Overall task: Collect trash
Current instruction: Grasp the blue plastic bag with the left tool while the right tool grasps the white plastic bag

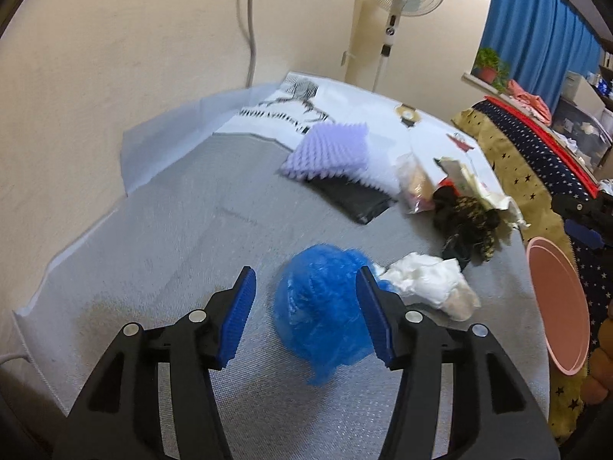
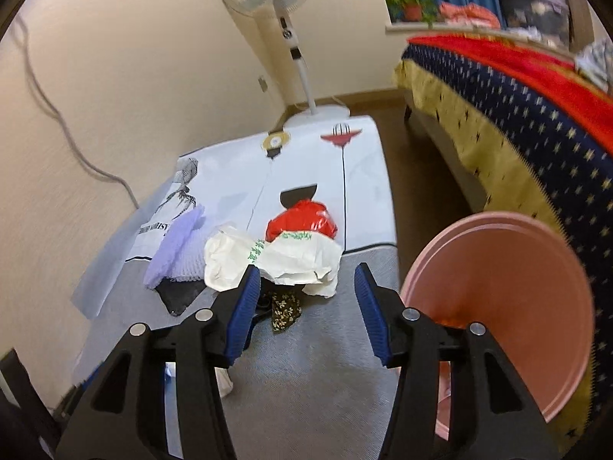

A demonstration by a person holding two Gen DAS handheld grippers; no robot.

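A crumpled blue plastic bag [image 1: 322, 306] lies on the grey mat [image 1: 184, 230], between the open fingers of my left gripper [image 1: 306, 303], closer to the right finger. White crumpled paper [image 1: 429, 283] lies just right of it. Beyond are a dark patterned cloth [image 1: 467, 218] and a clear wrapper [image 1: 413, 188]. My right gripper [image 2: 306, 299] is open and empty above the mat, facing a white plastic bag [image 2: 268, 257], a red bag [image 2: 302, 220] and a dark floral scrap [image 2: 285, 306]. A pink bin [image 2: 498, 306] stands at its right, also in the left wrist view [image 1: 555, 306].
A purple egg-crate foam pad [image 1: 329, 149] lies on a dark sheet [image 1: 352, 195] at the mat's far side. A standing fan [image 2: 283, 30] is by the wall. A bed with a starred cover [image 2: 517, 107] runs along the right. A cable [image 2: 57, 115] hangs on the wall.
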